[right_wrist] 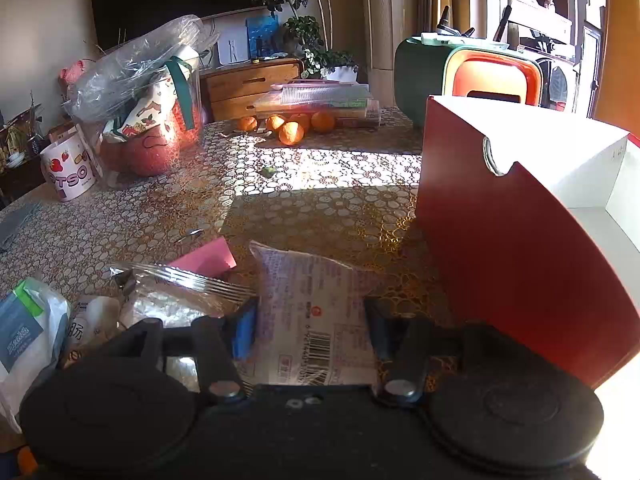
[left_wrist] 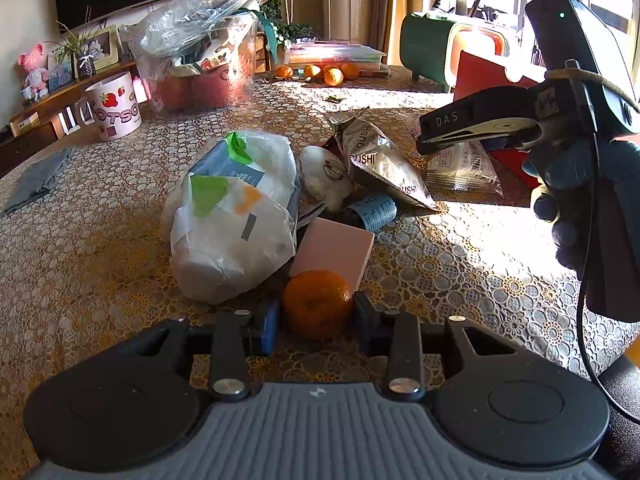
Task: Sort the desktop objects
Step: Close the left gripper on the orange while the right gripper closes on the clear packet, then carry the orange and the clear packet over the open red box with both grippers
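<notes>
A tangerine (left_wrist: 316,300) sits on the lace tablecloth, and my left gripper (left_wrist: 316,316) is shut on it, a pad against each side. Right behind it lie a pink box (left_wrist: 332,248) and a white plastic bag (left_wrist: 232,220). My right gripper (right_wrist: 310,328) straddles a clear snack packet (right_wrist: 308,304) with a barcode, which lies flat on the cloth. Its pads stand at the packet's two edges and the packet is not squeezed. From the left wrist view the right gripper (left_wrist: 422,136) hovers over that packet (left_wrist: 464,172), held by a gloved hand (left_wrist: 580,208).
A red box (right_wrist: 500,260) with a white inside stands open close to the right. A crumpled foil bag (left_wrist: 376,160) lies mid-table. At the back are several tangerines (left_wrist: 332,74), a strawberry mug (left_wrist: 114,106), a clear bin of bags (left_wrist: 200,60) and a green cabinet (left_wrist: 440,48).
</notes>
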Demonstrator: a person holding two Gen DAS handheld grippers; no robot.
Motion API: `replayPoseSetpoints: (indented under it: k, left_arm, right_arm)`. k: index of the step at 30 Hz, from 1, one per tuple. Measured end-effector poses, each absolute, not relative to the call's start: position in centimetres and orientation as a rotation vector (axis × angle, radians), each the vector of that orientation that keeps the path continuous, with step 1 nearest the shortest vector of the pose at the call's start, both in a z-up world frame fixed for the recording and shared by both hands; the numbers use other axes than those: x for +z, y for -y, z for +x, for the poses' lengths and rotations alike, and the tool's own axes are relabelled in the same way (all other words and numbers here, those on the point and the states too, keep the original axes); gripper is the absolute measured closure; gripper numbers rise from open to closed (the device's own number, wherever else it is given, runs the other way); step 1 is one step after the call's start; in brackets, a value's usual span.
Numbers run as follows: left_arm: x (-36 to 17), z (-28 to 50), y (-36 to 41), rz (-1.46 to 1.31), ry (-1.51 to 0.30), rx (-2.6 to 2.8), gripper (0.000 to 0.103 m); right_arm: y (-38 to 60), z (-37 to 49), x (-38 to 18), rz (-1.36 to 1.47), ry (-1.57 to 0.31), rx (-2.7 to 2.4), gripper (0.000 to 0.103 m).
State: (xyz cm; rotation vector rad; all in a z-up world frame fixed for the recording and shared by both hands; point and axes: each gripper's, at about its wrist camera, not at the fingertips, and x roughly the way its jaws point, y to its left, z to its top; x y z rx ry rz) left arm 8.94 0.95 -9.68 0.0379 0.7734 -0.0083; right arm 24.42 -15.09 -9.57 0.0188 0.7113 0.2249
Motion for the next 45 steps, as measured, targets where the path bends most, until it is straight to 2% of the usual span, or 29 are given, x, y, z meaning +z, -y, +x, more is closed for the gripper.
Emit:
replayPoseSetpoints:
  k: [31,45]
  left_arm:
    - [-1.8,5.7,3.9,0.071,-0.652,-0.040,0.067]
    - [3.4,8.4,8.5,0.109,-0.562,-0.105,0.067]
  right_arm:
    - [21.6,13.2,-1.2,0.095,-0.599,0.346,0.050]
    - [27.8,13.0,3.5,0.093,-0.524,0.373,0.050]
